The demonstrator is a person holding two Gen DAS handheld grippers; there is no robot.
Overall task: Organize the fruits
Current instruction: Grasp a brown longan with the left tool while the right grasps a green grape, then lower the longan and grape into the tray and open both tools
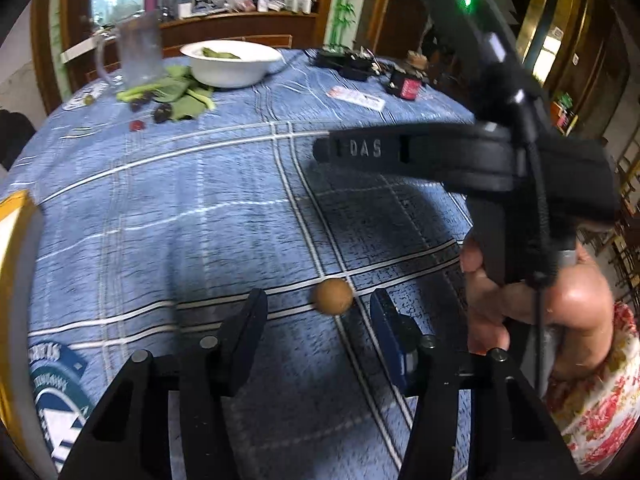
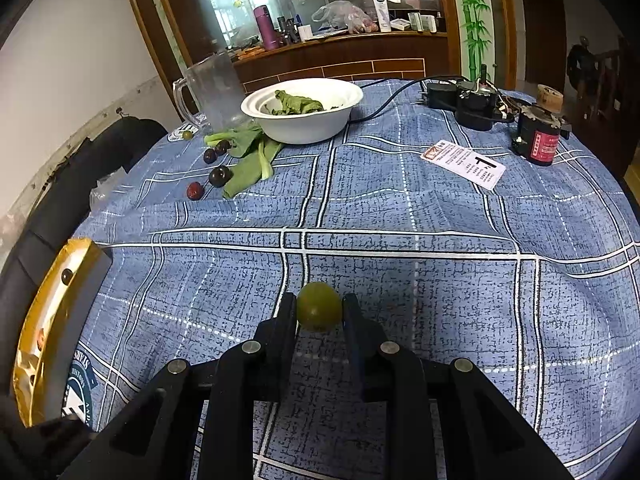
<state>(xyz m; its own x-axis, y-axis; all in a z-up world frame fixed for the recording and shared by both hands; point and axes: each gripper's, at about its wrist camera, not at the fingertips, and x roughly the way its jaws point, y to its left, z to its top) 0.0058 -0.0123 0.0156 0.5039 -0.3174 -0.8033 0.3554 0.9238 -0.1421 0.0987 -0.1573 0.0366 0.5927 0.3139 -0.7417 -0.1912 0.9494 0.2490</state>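
Far to the left of the white bowl [image 2: 302,110], at the table edge, sits a gold tray [image 2: 48,320] with a few small fruits on it. Nearer the bowl, on its left, stands a clear mug [image 2: 212,92]. In front of the bowl and a bit to the left lie green leaves [image 2: 250,156] and some dark plums [image 2: 219,176] on the blue cloth [image 2: 400,220]. Well in front of the bowl, close to the cameras, is the work. The left tool [image 1: 318,308] is open, and a small brown fruit [image 1: 333,296] lies on the cloth between its two sides, nearer the right one, with nothing pressing on it yet. To do this step well, line the tool up so the brown fruit sits in the middle, then close slowly, because a round fruit can roll away. The right tool [image 2: 319,307] is closed on a green fruit [image 2: 319,306], with a pad tight on each side. A soft, steady squeeze should do, so the fruit does not pop out or get squashed. It looks like both fruits belong on the gold tray, far left of the bowl. Right of the bowl lie a white card [image 2: 464,164] and black gear [image 2: 476,104].
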